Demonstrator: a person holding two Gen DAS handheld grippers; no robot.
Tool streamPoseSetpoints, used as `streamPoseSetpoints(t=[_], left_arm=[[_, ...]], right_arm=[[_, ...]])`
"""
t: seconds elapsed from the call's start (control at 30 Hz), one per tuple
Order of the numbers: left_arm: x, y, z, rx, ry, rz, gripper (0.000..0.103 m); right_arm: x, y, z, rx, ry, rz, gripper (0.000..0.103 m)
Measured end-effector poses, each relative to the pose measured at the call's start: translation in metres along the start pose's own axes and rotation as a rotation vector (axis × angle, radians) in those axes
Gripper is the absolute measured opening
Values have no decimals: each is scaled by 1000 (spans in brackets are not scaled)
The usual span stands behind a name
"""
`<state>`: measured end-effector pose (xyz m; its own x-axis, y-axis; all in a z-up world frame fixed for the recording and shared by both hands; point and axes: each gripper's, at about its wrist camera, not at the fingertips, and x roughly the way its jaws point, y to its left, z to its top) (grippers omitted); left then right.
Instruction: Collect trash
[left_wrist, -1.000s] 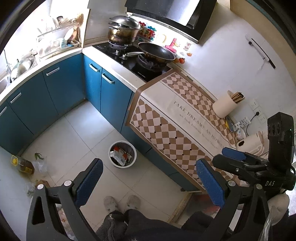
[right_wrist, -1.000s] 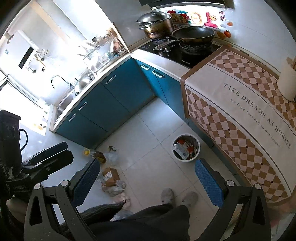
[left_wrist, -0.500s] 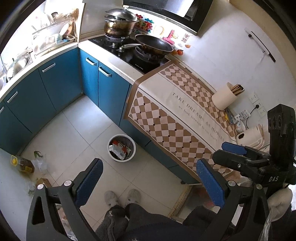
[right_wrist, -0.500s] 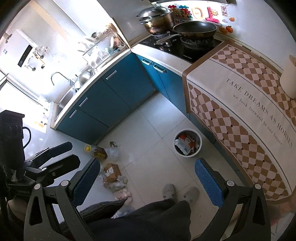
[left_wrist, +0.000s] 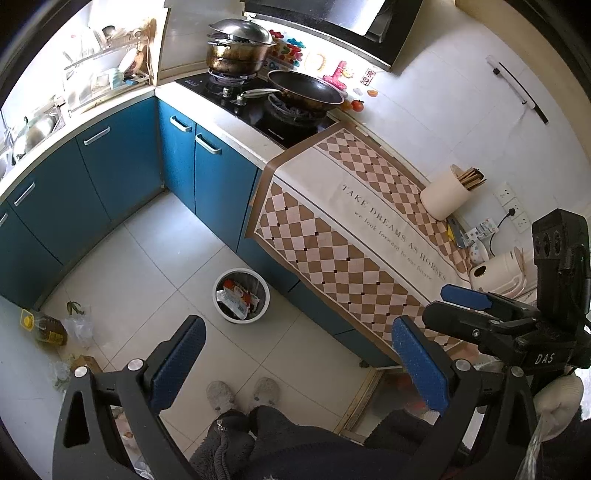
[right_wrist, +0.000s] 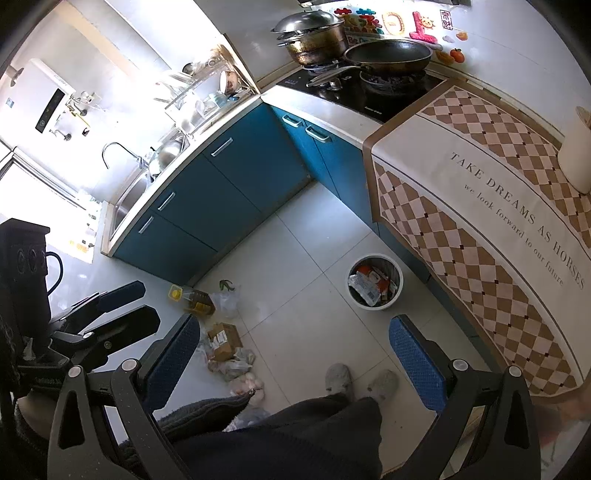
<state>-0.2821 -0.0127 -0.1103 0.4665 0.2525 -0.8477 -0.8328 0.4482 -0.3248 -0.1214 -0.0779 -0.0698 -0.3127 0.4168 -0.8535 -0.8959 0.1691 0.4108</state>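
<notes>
Both are held high above the tiled floor with jaws spread wide and nothing gripped — the left hand-held gripper (left_wrist: 295, 360) and the right hand-held gripper (right_wrist: 295, 354). Loose trash (right_wrist: 231, 354) is seen piled near an oil bottle (right_wrist: 194, 297); the bin (right_wrist: 375, 281) — partly filled — stands beside the counter (right_wrist: 480, 206).

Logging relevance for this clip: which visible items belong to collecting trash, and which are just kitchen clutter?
Job:
white trash bin with wrappers
litter pile on floor
cardboard box
clear plastic bag

Bystanders:
oil bottle
frying pan
lidded pot
chopstick holder
checkered cloth
</notes>
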Motion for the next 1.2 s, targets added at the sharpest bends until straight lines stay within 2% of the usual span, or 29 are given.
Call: streamPoseSetpoints(t=[1.2], left_arm=[[0,-13,5,3,-6,-22,103]], right_arm=[[-14,-2,-12,7,4,8,103]])
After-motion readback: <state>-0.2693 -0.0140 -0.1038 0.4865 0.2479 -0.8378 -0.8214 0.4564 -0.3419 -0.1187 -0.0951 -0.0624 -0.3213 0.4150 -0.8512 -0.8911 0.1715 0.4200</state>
